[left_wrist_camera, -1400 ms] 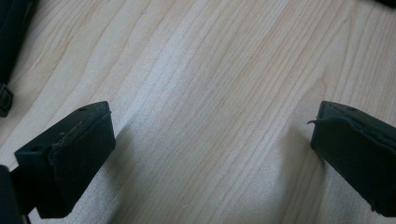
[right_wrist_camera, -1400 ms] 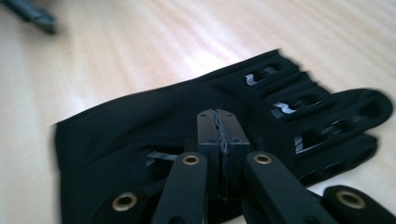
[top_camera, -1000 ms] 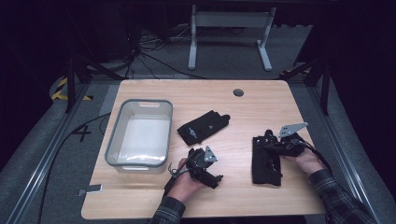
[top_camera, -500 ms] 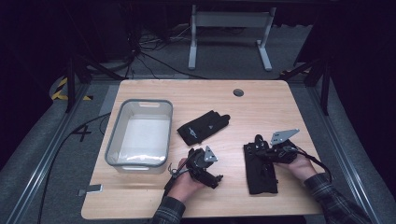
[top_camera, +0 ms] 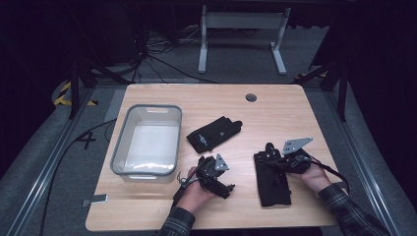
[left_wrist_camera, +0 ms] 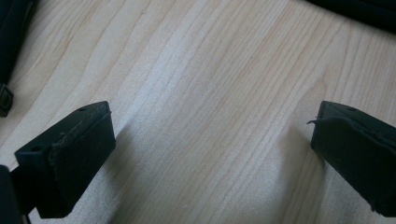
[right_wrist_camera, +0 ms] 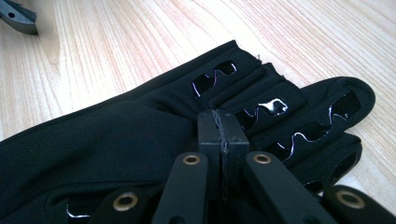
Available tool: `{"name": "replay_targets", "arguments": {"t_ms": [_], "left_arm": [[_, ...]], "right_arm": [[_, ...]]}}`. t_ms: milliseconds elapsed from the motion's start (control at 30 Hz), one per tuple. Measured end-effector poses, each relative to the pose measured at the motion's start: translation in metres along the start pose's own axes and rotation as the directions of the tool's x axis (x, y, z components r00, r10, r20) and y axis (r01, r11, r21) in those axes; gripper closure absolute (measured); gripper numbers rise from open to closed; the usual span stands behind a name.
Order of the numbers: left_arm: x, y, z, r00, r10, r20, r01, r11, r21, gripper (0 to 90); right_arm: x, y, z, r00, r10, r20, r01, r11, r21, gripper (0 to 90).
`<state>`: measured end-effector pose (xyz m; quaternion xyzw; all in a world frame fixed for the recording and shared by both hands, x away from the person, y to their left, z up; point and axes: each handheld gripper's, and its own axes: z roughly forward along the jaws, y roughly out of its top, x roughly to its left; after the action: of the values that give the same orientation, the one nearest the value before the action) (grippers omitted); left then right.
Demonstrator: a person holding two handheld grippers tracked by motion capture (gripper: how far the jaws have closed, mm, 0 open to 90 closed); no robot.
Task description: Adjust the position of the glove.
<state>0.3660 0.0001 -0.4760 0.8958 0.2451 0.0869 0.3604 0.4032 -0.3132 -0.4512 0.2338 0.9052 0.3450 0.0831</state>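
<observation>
**Right jaws pinched on a glove, left jaws wide over bare wood**

I'm looking down on the wooden table, the biggest thing in front of me, pale grain running across it. On its left half sits the clear plastic bin, upright, with nothing I can make out inside it. Just to the right of the bin lies a black glove, flat on the wood and angled toward the far right. A second black glove lies nearer me on the right half, lengthwise toward my edge, well apart from the first.

Now the hands. My right gripper is down at the far end of that near glove, and its own view settles it: the two jaws are pressed together with a fold of the glove's fabric caught between them, close to the fingers with their glossy wavy grip marks. My left gripper sits between the bin and the near glove, low over the table. Its jaws stand wide apart with bare wood between them, gripping nothing.
</observation>
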Motion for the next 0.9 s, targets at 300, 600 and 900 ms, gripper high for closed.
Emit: {"name": "replay_targets", "arguments": {"t_ms": [300, 600, 900], "left_arm": [[0.000, 0.000, 0.000, 1.0000, -0.001, 0.001, 0.001, 1.0000, 0.000, 0.0], [0.000, 0.000, 0.000, 1.0000, -0.001, -0.001, 0.001, 1.0000, 0.000, 0.1], [0.000, 0.000, 0.000, 1.0000, -0.002, -0.002, 0.002, 1.0000, 0.000, 0.1]], "right_arm": [[-0.003, -0.004, -0.015, 0.9999, 0.014, -0.004, -0.014, 0.999, -0.040, 90.0], [0.008, -0.032, -0.042, 0.9997, 0.023, -0.003, -0.023, 0.999, -0.033, 90.0], [0.023, -0.052, -0.051, 0.9990, 0.025, -0.037, -0.025, 1.000, -0.012, 90.0]]}}
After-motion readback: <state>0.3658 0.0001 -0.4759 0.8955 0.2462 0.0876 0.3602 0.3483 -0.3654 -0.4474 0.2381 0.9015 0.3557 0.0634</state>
